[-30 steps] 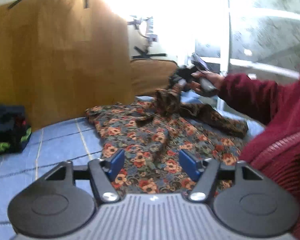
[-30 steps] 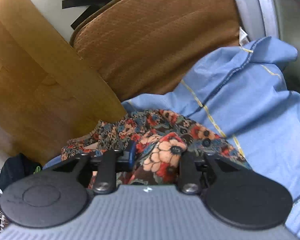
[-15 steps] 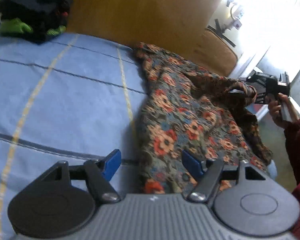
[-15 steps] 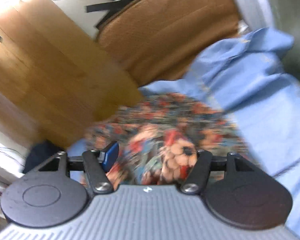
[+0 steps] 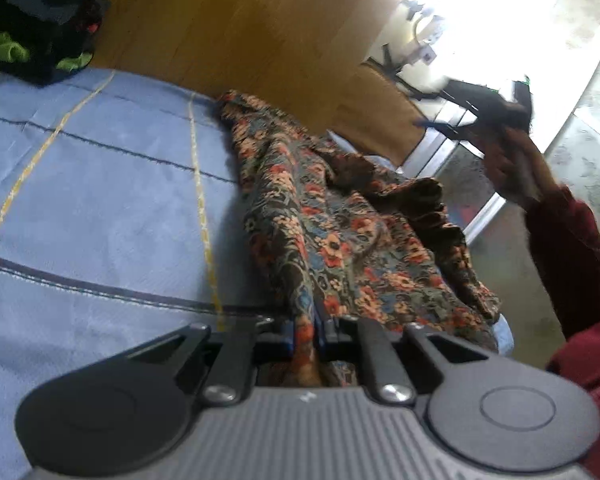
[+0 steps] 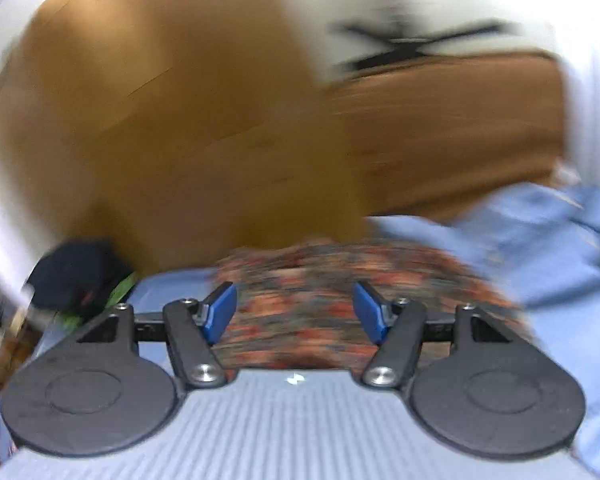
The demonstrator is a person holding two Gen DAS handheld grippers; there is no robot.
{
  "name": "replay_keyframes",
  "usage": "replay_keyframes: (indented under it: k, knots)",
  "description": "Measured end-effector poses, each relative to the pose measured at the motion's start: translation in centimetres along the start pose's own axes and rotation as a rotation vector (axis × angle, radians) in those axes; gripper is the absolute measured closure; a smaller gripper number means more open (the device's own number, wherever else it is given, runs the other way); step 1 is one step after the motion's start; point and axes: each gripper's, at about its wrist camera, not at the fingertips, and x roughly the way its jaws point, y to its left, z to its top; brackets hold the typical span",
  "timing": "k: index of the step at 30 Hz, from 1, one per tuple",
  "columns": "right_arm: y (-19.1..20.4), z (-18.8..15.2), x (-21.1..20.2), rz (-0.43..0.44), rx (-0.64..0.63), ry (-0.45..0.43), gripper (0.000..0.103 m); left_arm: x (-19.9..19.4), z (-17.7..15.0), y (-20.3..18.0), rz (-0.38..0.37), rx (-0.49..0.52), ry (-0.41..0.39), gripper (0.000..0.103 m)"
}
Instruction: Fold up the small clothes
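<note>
Floral-print garment point(image 5: 340, 240) spread over blue bedsheet point(image 5: 100, 200), near edge pinched between blue pads of left hand-held gripper point(image 5: 304, 330); jaws just closed, clenched on the cloth fold. Rest of garment running away from that grip toward wooden headboard point(image 5: 240, 28), far part rumpled. Right hand-held gripper point(image 6: 296, 314) lifted clear above garment point(image 6: 340, 280), jaws just spread apart, released, nothing between pads point(image 6: 220, 308). Right view badly blurred. In left view, right hand point(image 5: 508, 164) in red sleeve point(image 5: 572, 256), raised off to the side, well apart from garment. Dark clothing pile point(image 5: 32, 24) at bed's far corner.
</note>
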Motion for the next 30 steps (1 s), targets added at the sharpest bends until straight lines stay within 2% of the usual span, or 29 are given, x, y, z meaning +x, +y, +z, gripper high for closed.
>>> replay_keyframes:
  k: [4,6,8,10,12,13,14,15,16,18,21,24,25,27,28,30]
  knots:
    - [8.3,0.4,6.4,0.102,-0.173,0.074,0.036,0.0,-0.3,0.8,-0.014,-0.022,0.005,0.094]
    - [11.0,0.3,10.4,0.111,-0.208,0.124,0.036,0.2,-0.3,1.2,-0.025,-0.035,0.003,0.094]
    - [12.7,-0.2,14.9,0.082,-0.23,0.187,0.036,0.4,-0.2,1.2,-0.032,-0.036,0.0,0.093]
    - [13.6,-1.2,18.9,0.005,-0.26,0.245,0.036,0.8,-0.1,1.4,-0.038,-0.032,0.004,0.082]
    - [13.2,-2.2,22.5,-0.091,-0.275,0.299,0.036,1.2,0.1,1.7,-0.054,-0.032,0.012,0.081]
    - [12.8,-2.9,24.0,-0.136,-0.272,0.334,0.038,1.5,0.3,1.7,-0.065,-0.028,0.019,0.088]
    - [12.2,-3.5,25.1,-0.166,-0.274,0.357,0.046,1.6,0.3,1.6,-0.074,-0.017,0.02,0.095]
    - [11.9,-3.8,26.0,-0.194,-0.286,0.367,0.076,1.5,0.3,1.3,-0.076,0.001,0.012,0.095]
    - [11.7,-3.9,26.5,-0.211,-0.303,0.371,0.092,1.0,0.2,1.1,-0.073,0.023,-0.004,0.095]
    - [11.7,-2.9,26.1,-0.172,-0.263,0.327,0.096,-0.4,-0.3,0.7,-0.065,0.062,-0.044,0.096]
    - [12.3,-0.4,24.8,-0.013,-0.159,0.19,0.098,-2.1,-1.2,0.5,-0.037,0.052,-0.091,0.096]
    - [13.0,0.5,25.2,0.138,-0.061,0.079,0.1,-1.7,-2.3,1.0,-0.004,-0.004,-0.054,0.096]
    - [13.5,0.2,25.7,0.132,-0.052,0.077,0.1,-1.1,-2.6,1.2,0.02,-0.027,-0.021,0.096]
    - [14.2,-1.2,28.0,0.059,-0.067,0.14,0.1,-0.2,-2.9,1.3,0.053,-0.052,0.025,0.095]
    - [14.2,-2.0,29.0,0.05,-0.071,0.194,0.1,-0.4,-3.0,1.4,0.048,-0.059,0.017,0.095]
    - [13.9,-2.9,29.0,0.07,-0.071,0.22,0.095,-0.6,-3.0,1.5,0.045,-0.064,0.018,0.093]
